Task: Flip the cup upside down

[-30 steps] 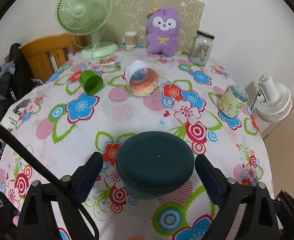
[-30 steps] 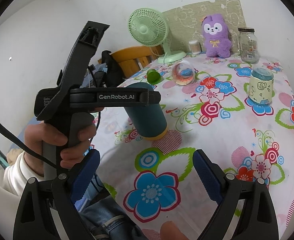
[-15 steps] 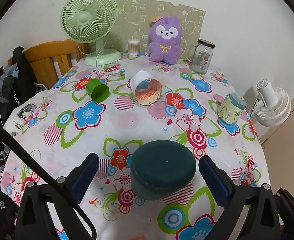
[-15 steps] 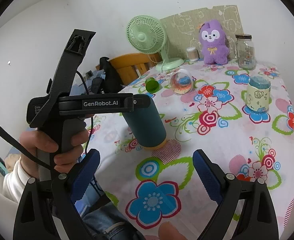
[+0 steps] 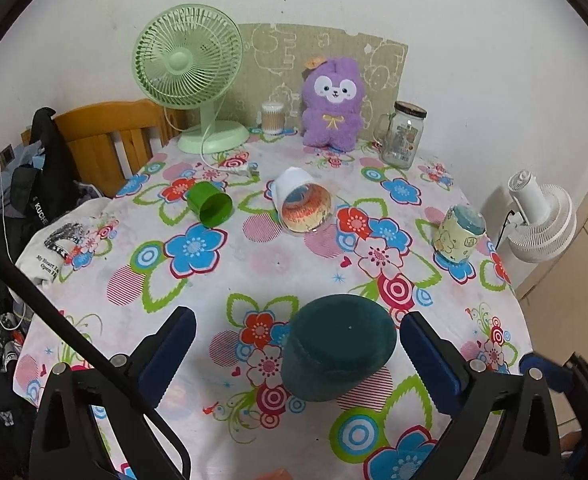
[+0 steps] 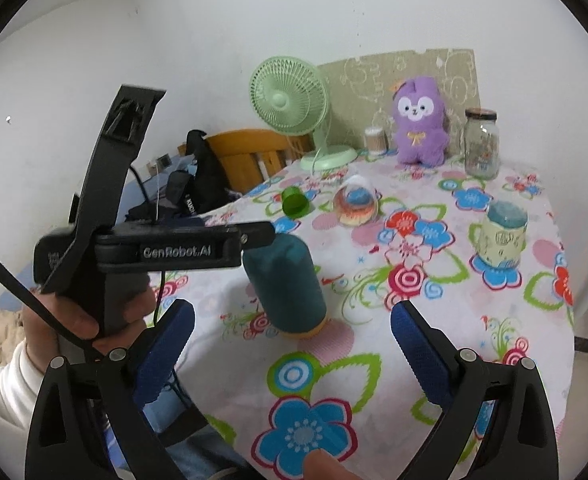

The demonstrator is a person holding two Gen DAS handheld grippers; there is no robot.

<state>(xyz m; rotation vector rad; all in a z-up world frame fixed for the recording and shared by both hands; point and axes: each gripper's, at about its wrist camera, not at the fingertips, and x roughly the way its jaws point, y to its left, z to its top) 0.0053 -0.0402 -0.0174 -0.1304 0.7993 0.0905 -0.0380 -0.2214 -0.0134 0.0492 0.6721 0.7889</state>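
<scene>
the teal cup (image 5: pixel 335 346) stood mouth-down on the flowered tablecloth (image 5: pixel 222 280), its flat base up, between but clear of the left gripper (image 5: pixel 292 354), whose jaws were spread wide and empty. the right gripper (image 6: pixel 292 344) hung near, equally apart and holding nothing. to finish cleanly, i'd say lift the left one straight back without brushing the cup.

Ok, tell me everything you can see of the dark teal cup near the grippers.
The dark teal cup is a tall matte cylinder standing upside down on the flowered tablecloth, flat base up and an orange-yellow band at its rim against the cloth. It looks slightly tilted, perhaps from the lens. It sits between the left gripper's open fingers; neither touches it.
</scene>
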